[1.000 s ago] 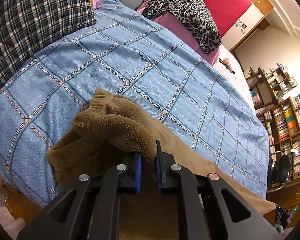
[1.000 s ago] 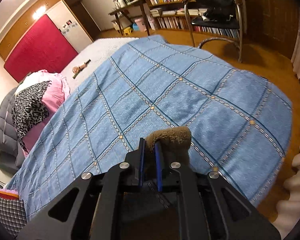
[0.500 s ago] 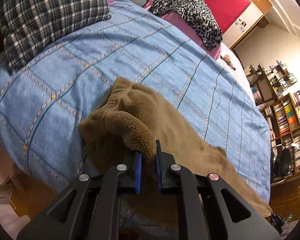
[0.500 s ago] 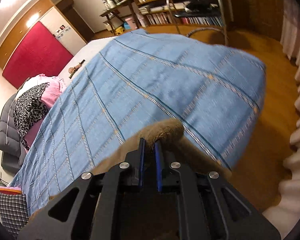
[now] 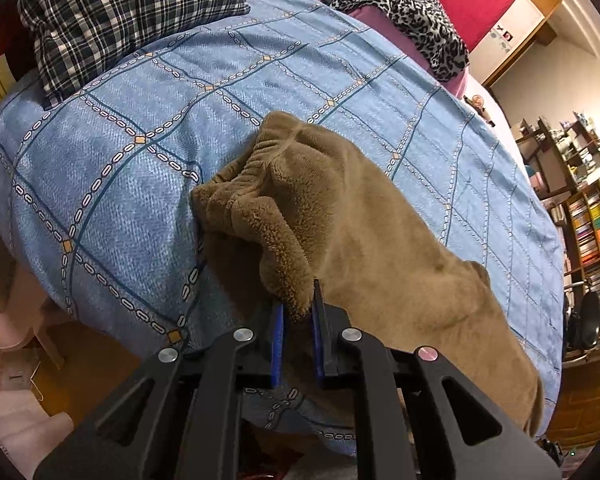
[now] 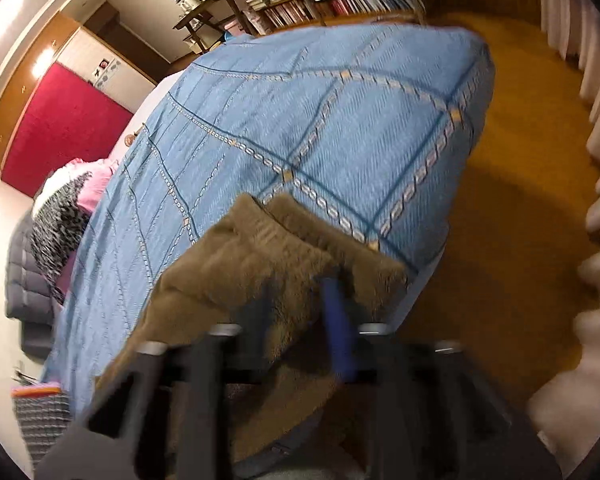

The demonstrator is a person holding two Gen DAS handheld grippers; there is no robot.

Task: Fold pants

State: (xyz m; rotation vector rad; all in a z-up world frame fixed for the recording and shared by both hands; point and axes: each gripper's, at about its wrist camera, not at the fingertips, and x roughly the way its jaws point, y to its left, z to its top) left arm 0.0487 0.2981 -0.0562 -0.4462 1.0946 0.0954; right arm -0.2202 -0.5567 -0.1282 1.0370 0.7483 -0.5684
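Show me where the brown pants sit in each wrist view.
Left wrist: pants fill the centre and lower right, with the waistband bunched at the centre.
Right wrist: pants lie at lower centre, blurred, with the leg cuffs at the bed's corner.
Shared landmark: the blue bedspread under them.

I am working in a bedroom of a home. A bed point(image 5: 260, 92) fills most of my view, covered by a blue patterned bedspread point(image 6: 340, 128), with a plaid pillow point(image 5: 120, 12) at one corner and a leopard-print cloth point(image 5: 416, 12) over pink bedding. Beyond it I see bookshelves point(image 5: 592, 232) packed with books, an office chair point(image 5: 584, 320), a red panel point(image 6: 64, 128) on wooden cupboards, and curtains point(image 6: 596, 168) above a brown floor point(image 6: 512, 184).
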